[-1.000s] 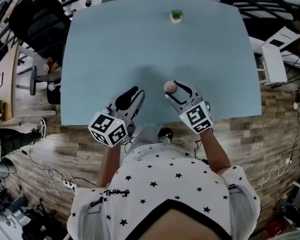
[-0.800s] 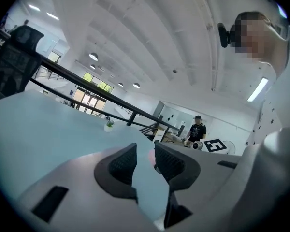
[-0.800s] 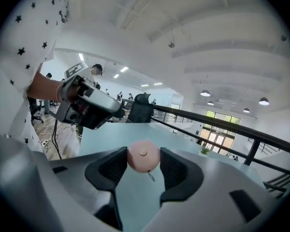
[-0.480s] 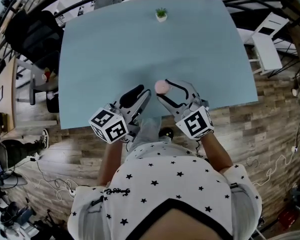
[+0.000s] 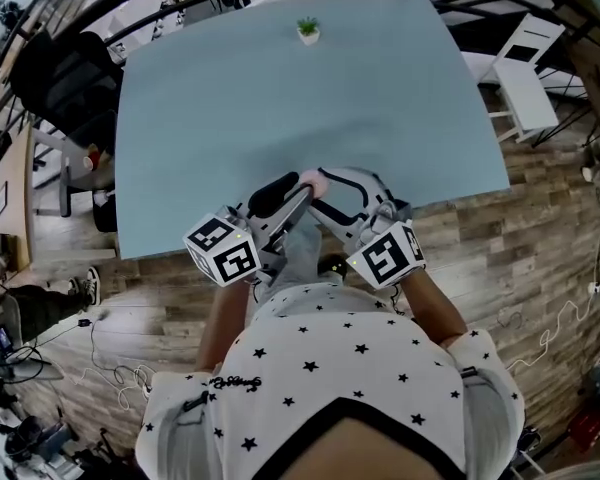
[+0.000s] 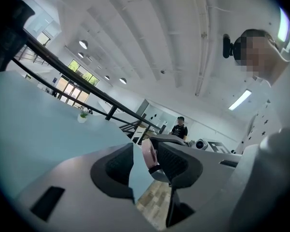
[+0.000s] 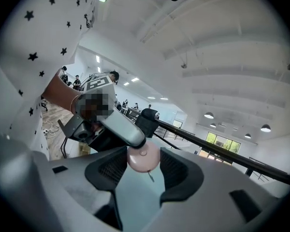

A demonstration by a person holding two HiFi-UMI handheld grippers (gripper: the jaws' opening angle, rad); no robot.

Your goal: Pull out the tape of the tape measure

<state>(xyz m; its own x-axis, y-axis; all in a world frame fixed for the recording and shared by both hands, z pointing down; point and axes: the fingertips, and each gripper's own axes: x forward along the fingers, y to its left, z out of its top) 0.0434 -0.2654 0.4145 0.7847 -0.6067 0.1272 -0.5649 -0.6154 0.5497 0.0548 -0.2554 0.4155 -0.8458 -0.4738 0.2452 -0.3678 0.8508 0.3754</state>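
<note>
Fingers (image 7: 176,170) of right gripper (image 7: 143,170) pinch small round pink tape measure (image 7: 143,158); left gripper's (image 6: 144,153) fingers just opened wide, it sits edge-on in their gap, unpinched, thin tab (image 7: 150,176) below.

Left gripper (image 6: 144,157): aims toward 1–2 o'clock in the head view; its jaws have just been opening and stand wide, with the pink tape measure (image 7: 144,157) showing in the gap, unpressed. Right gripper (image 7: 143,166): aims toward 10–11 o'clock, jaws clamped on that tape measure. Tips meet. Left forearm (image 5: 220,320) and right forearm (image 5: 435,308) are bare and angle inward.
</note>
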